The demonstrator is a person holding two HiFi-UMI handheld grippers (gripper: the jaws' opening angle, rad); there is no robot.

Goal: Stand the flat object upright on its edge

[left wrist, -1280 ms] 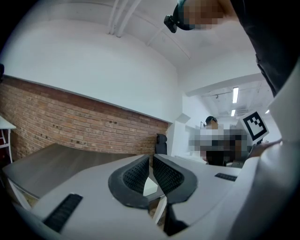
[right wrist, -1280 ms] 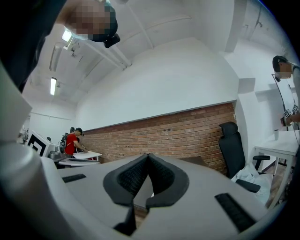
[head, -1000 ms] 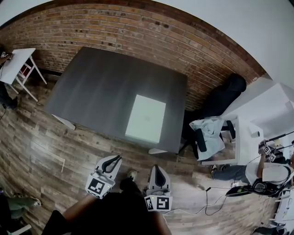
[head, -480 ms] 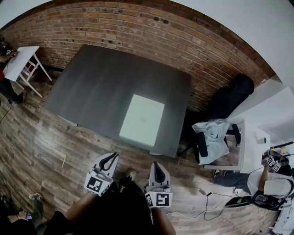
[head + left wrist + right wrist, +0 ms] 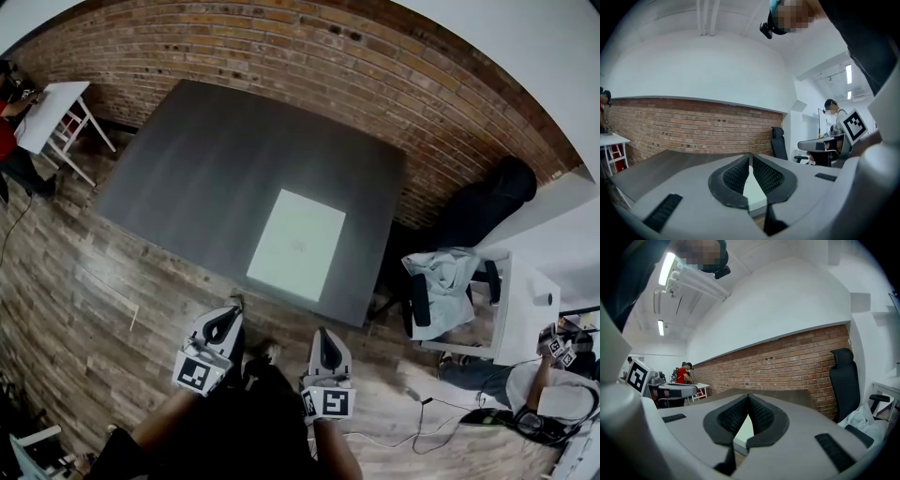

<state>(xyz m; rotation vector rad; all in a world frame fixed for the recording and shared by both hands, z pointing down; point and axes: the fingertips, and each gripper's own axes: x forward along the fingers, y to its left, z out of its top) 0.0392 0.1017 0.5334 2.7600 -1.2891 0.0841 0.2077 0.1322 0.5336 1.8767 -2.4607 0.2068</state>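
A flat pale rectangular object (image 5: pixel 298 244) lies flat on the dark grey table (image 5: pixel 216 159), near its front right part. My left gripper (image 5: pixel 226 322) is shut and empty, just short of the table's near edge. My right gripper (image 5: pixel 325 339) is shut and empty too, a little farther back over the wooden floor. In the left gripper view the closed jaws (image 5: pixel 750 161) point at the pale object (image 5: pixel 754 194), seen through the gap below them. In the right gripper view the shut jaws (image 5: pixel 748 399) also face the pale object (image 5: pixel 744 432).
A brick wall (image 5: pixel 309 56) runs behind the table. A black office chair (image 5: pixel 478 202) and a chair draped with pale cloth (image 5: pixel 441 286) stand to the right. A white side table (image 5: pixel 52 112) is at the far left. A person sits at the lower right (image 5: pixel 553 394).
Both grippers have come nearer to the table's front edge; the table and pale object sit lower and closer in the head view. Both stay shut.
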